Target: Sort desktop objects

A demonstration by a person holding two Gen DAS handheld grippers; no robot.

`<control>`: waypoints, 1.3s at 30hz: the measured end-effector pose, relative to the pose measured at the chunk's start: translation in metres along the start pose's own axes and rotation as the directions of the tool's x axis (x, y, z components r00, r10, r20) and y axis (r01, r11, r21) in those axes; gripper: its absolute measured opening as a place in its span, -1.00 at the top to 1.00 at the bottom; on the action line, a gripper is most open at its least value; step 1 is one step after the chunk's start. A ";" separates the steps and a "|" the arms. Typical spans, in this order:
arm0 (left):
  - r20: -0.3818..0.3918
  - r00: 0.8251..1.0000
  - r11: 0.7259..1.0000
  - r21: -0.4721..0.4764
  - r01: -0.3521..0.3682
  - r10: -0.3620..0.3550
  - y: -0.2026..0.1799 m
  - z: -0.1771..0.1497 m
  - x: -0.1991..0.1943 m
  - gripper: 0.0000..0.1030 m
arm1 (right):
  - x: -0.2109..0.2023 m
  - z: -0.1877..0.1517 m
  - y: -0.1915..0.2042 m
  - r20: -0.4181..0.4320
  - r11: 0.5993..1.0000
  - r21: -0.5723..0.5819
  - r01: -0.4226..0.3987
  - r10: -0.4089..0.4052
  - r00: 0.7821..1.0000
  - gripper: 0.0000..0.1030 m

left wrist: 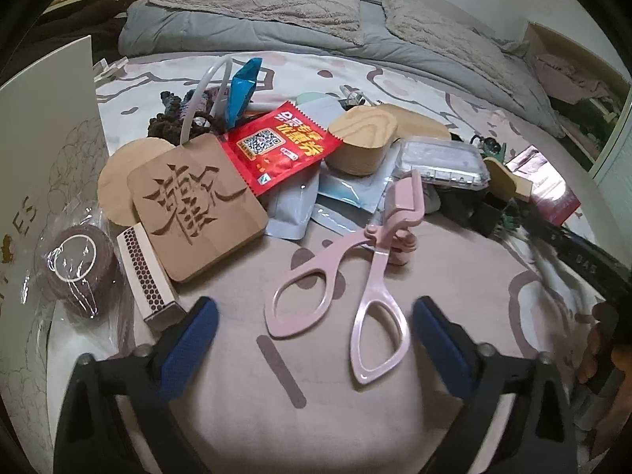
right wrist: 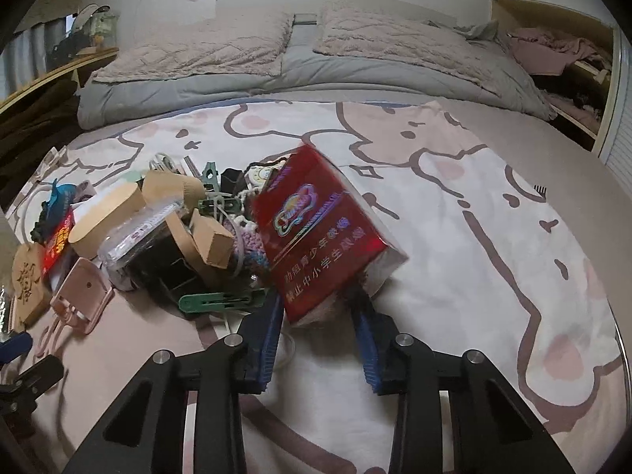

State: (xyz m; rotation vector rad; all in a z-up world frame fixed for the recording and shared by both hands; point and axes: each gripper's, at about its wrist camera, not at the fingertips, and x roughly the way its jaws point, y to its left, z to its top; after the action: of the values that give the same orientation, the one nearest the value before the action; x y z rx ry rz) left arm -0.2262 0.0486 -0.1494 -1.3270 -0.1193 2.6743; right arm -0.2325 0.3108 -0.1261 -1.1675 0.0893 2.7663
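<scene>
Gripping a red cigarette pack (right wrist: 328,245) near its lower end, the right gripper (right wrist: 320,312) with blue pads narrowed against both sides; pack tilting up off the printed bedsheet (right wrist: 474,237), sitting at the right edge of the clutter pile. Hovering over a pink eyelash curler (left wrist: 355,272), the left gripper (left wrist: 314,339) with jaws spread wide, touching nothing, the curler's two loop handles lying between the pads.

Sorting apparently only beginning: most items still heaped together left of the pack — green clothes pegs (right wrist: 217,302), a clear plastic box (right wrist: 134,237), an oval wooden box (right wrist: 106,213), a carved wooden coaster (left wrist: 197,205), a red sachet (left wrist: 276,146), a matchbox (left wrist: 146,268), a wrapped brown tape roll (left wrist: 75,268). No separate sorted groups showing.

Lying open right of the pack, a broad stretch of bare sheet, good for setting things down. Crowding the pack's left side, pegs and cardboard pieces. Bordering the far side, grey duvet (right wrist: 355,75) and pillows; standing at the left edge beyond the tape roll, a white board (left wrist: 43,138).
</scene>
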 end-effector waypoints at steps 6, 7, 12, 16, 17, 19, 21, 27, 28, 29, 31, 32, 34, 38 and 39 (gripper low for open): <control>0.006 1.000 1.000 0.013 -0.002 0.002 -0.002 0.001 0.001 -0.54 | 0.002 -0.005 -0.008 -0.040 1.000 0.024 0.005 -0.004 0.999 -0.24; 0.007 1.000 1.000 0.017 -0.002 0.002 -0.002 0.001 0.001 -0.47 | 0.000 -0.006 -0.010 -0.033 1.000 0.029 0.008 -0.007 0.999 -0.37; 0.016 1.000 1.000 0.029 0.000 0.000 -0.005 0.000 -0.001 -0.25 | -0.008 -0.005 -0.011 -0.004 1.000 0.019 0.023 -0.023 1.000 -0.38; 0.019 1.000 0.999 0.034 0.003 -0.004 -0.006 -0.001 -0.002 -0.24 | -0.005 -0.003 -0.005 -0.007 0.999 -0.032 0.044 -0.044 0.999 -0.38; 0.020 1.000 0.999 0.037 0.003 -0.004 -0.007 -0.001 -0.003 -0.24 | -0.005 -0.002 -0.002 -0.002 0.997 -0.051 0.054 -0.054 0.999 -0.38; 0.022 1.000 0.999 0.044 0.004 -0.005 -0.008 -0.002 -0.004 -0.24 | -0.004 0.000 0.003 0.011 0.993 -0.089 0.073 -0.072 0.997 -0.38; 0.023 1.000 0.999 0.050 0.007 -0.008 -0.009 -0.004 -0.005 -0.24 | -0.001 0.002 0.007 0.017 0.990 -0.116 0.085 -0.083 0.996 -0.38; 0.027 1.000 0.998 0.068 0.012 -0.013 -0.011 -0.009 -0.009 -0.24 | 0.008 0.003 -0.001 -0.005 0.996 -0.081 0.022 -0.023 1.000 -0.38; 0.028 1.000 0.997 0.072 0.012 -0.014 -0.012 -0.010 -0.010 -0.24 | 0.008 0.004 -0.003 -0.004 0.998 -0.066 0.008 -0.009 1.000 -0.38; 0.028 0.999 0.997 0.075 0.012 -0.014 -0.012 -0.011 -0.010 -0.24 | 0.007 0.004 -0.005 0.002 0.999 -0.052 -0.004 0.004 1.000 -0.38; 0.030 0.999 0.997 0.082 0.012 -0.014 -0.014 -0.013 -0.012 -0.24 | 0.003 0.004 -0.007 0.019 0.999 -0.034 -0.021 0.022 1.000 -0.13; 0.031 0.999 0.996 0.085 0.012 -0.015 -0.014 -0.013 -0.012 -0.24 | 0.002 0.004 -0.008 0.023 0.999 -0.029 -0.031 0.031 0.999 -0.02; 0.032 0.999 0.996 0.088 0.015 -0.018 -0.015 -0.015 -0.014 -0.24 | 0.001 0.003 -0.009 0.025 0.999 -0.019 -0.046 0.046 0.999 0.13; 0.031 0.999 0.996 0.092 0.022 -0.025 -0.015 -0.020 -0.018 -0.24 | -0.003 0.001 -0.010 0.027 0.997 -0.002 -0.075 0.075 0.997 0.24; 0.031 0.999 0.995 0.093 0.024 -0.027 -0.015 -0.021 -0.019 -0.24 | -0.005 0.000 -0.010 0.028 0.997 0.000 -0.082 0.082 0.996 0.27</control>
State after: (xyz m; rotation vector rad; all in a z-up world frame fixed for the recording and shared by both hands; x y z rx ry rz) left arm -0.1967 0.0600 -0.1453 -1.2476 -0.0156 2.6463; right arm -0.2273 0.3201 -0.1226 -1.1496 0.1380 2.8520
